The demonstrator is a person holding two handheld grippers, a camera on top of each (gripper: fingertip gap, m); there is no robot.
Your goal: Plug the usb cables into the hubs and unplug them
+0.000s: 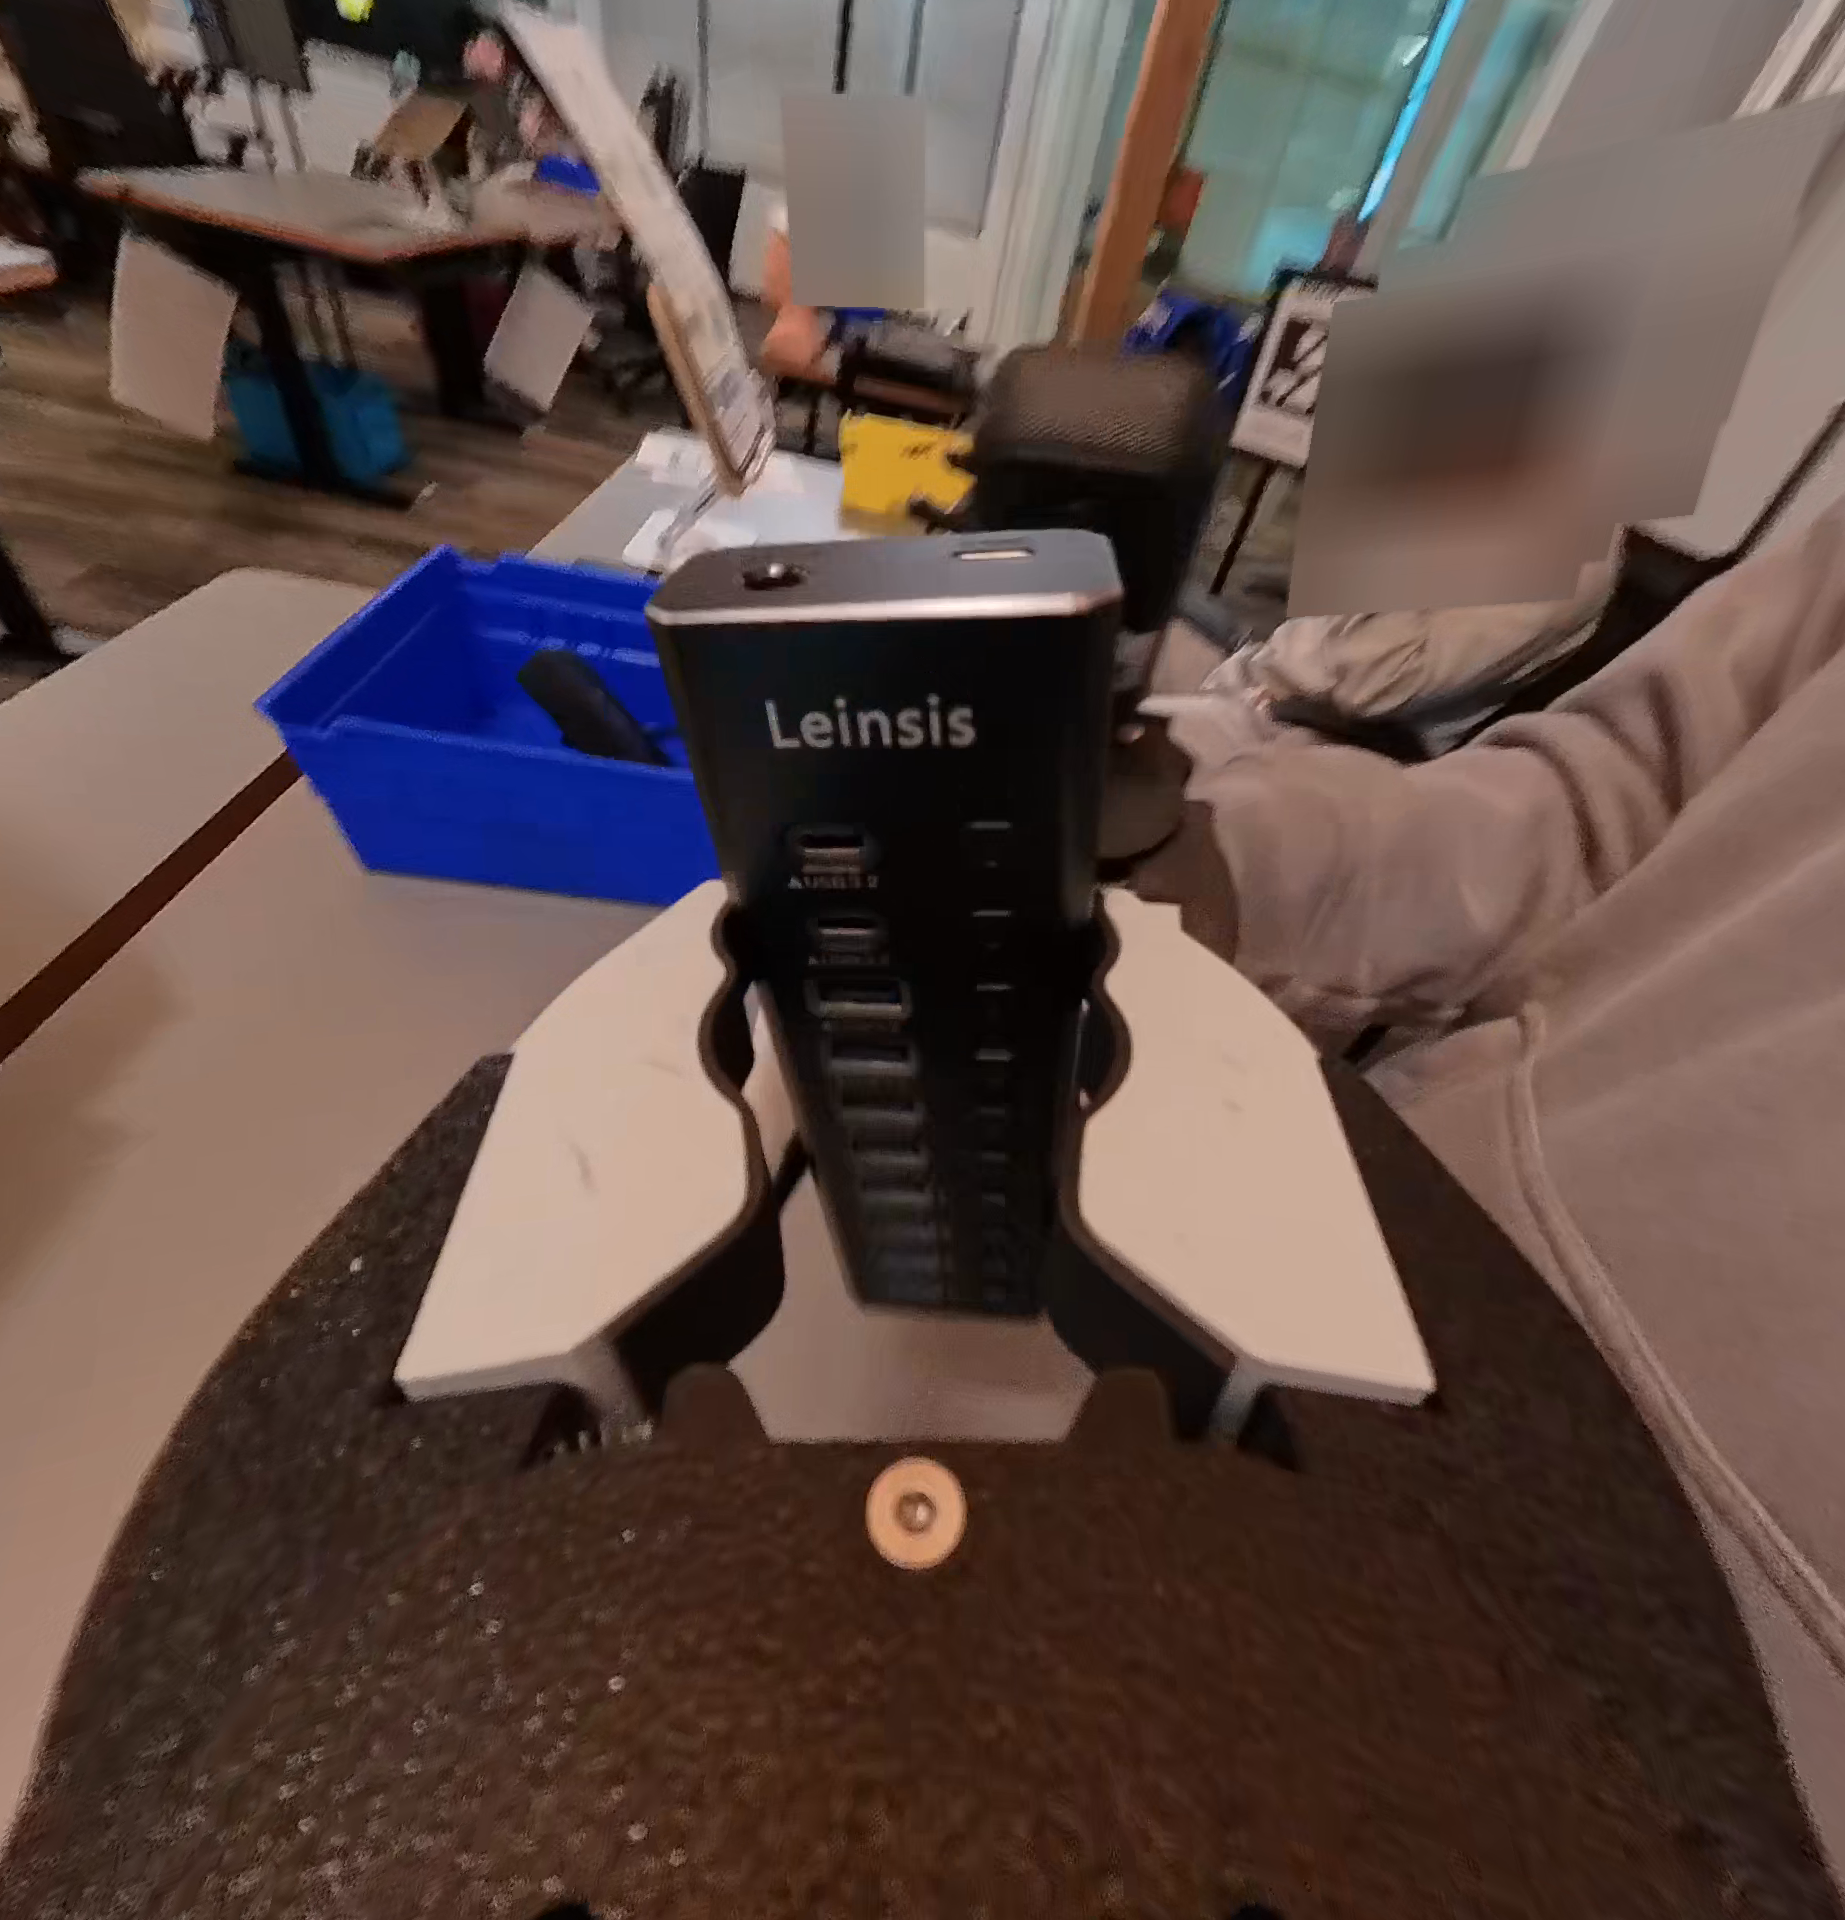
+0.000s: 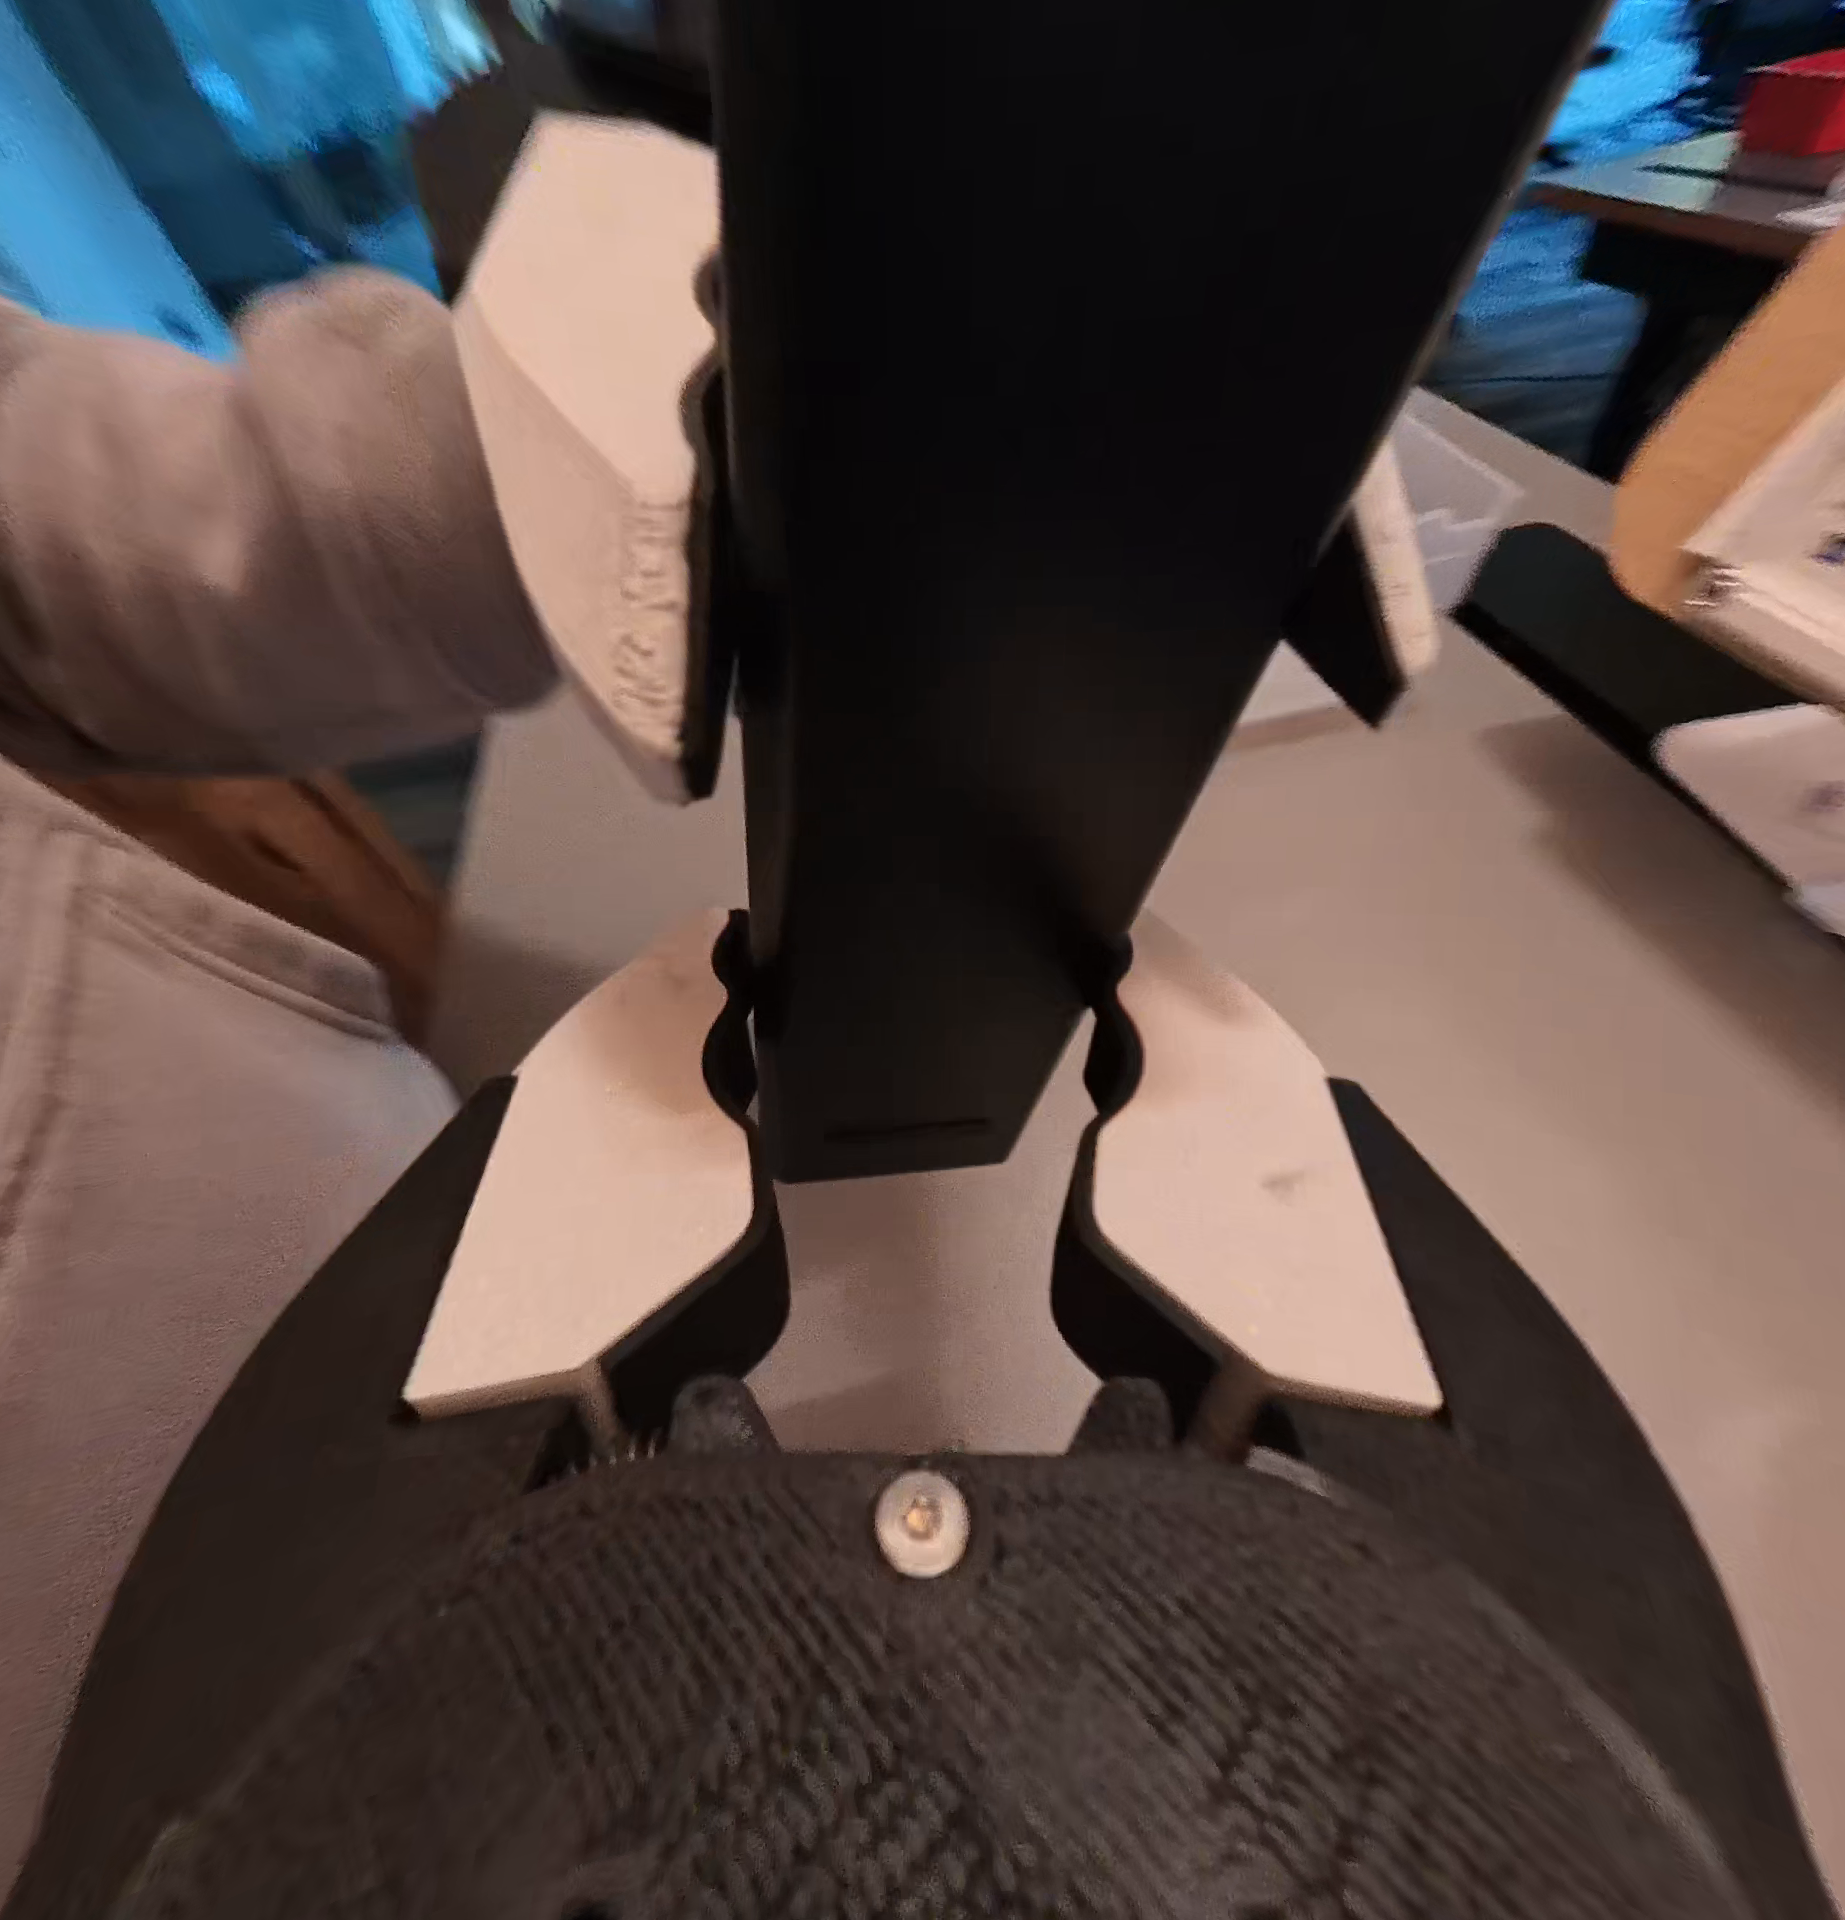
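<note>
A black multi-port USB hub (image 1: 887,727) is held above the table, its port face towards the left wrist camera. My left gripper (image 1: 907,956) is shut on its sides around the upper ports. In the right wrist view I see the hub's plain back (image 2: 1001,520). My right gripper (image 2: 923,997) is shut on its near end. The left gripper's white fingers (image 2: 585,468) clamp the hub farther up. No cable shows in any port. A dark item (image 1: 585,707), perhaps a cable, lies in a blue bin (image 1: 461,758).
The beige table (image 1: 222,1039) carries the blue bin at the left. A person's beige sleeve (image 1: 1520,831) fills the right. A black chair (image 1: 1094,447) and a yellow object (image 1: 897,468) stand behind. White sheets (image 2: 1780,810) and a black piece (image 2: 1624,644) lie at the right.
</note>
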